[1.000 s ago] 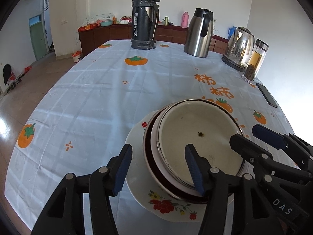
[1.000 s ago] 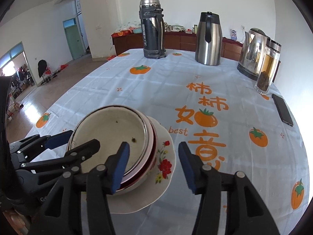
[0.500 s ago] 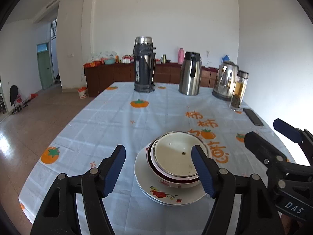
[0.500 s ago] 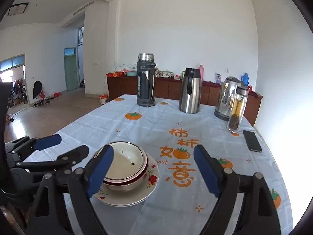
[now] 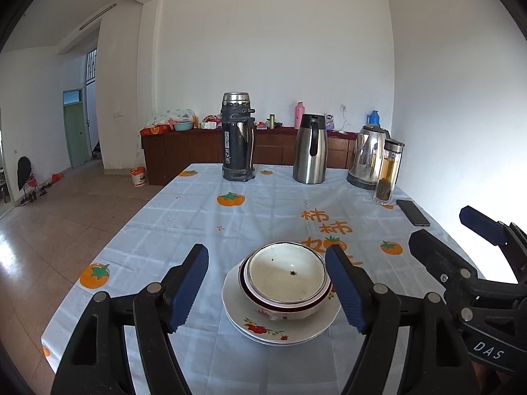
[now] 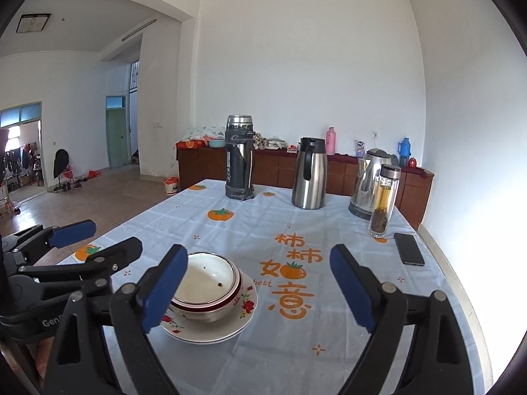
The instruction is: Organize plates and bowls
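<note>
Bowls [image 5: 287, 276] sit nested on stacked floral plates [image 5: 263, 324].

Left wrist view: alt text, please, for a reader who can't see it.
Nested bowls sit on floral plates on a persimmon-print tablecloth, seen between the open, empty left tongs. The right tongs show at right, with flasks and a kettle at the far end.

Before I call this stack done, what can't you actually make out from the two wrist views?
- How many bowls are nested: only rims show in either view.
- Plates under them: the bowls cover their middles.
- Near table edge: cut off by both frames.
- Phone screen: too small.
</note>
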`<state>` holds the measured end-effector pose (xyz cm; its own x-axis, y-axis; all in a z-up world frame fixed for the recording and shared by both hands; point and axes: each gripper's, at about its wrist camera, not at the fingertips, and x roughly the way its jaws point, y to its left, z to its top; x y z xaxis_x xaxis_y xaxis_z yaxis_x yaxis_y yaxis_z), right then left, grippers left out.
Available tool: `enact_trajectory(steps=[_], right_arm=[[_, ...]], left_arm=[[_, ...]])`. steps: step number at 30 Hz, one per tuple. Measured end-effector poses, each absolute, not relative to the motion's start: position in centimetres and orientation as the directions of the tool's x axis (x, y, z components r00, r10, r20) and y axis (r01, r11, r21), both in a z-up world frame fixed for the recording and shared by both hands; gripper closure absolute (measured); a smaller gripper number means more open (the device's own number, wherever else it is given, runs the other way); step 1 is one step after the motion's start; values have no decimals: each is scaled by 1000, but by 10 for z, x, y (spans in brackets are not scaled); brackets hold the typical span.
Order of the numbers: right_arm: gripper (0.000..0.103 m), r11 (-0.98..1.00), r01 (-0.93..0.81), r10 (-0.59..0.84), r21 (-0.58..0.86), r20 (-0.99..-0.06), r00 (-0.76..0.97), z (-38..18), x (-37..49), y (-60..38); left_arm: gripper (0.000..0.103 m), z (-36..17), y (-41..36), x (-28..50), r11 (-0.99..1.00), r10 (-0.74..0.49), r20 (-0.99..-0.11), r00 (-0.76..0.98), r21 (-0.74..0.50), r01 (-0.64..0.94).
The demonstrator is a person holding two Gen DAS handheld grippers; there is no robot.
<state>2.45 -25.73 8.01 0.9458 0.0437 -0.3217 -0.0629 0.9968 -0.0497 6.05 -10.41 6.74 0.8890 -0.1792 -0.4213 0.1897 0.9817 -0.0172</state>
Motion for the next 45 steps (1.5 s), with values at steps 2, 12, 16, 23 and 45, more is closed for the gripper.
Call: enact_trajectory(steps=[2, 12, 16, 23, 45], right_arm=[[10, 997, -54, 34, -56, -312, 950, 81, 22, -258], [7, 997, -40, 21, -62, -284, 959, 88, 11, -263], [7, 997, -39, 20, -62, -277, 961, 90, 10, -263], [7, 998, -36, 19, -58, -275, 961, 90, 8, -263], [6, 998, -35, 20, -56, -250, 968, 91, 8, -267]], left_arm=[[27, 69, -105, 58, 981, -183, -414, 891, -20, 192], [27, 72, -109, 52, 978, -196, -398, 896, -18, 206], [27, 74, -109, 51, 978, -200, -393, 897, -21, 208], [27, 72, -111, 53, 977, -200, -398, 895, -15, 212], [27, 75, -116, 55, 976, -198, -414, 889, -2, 216]])
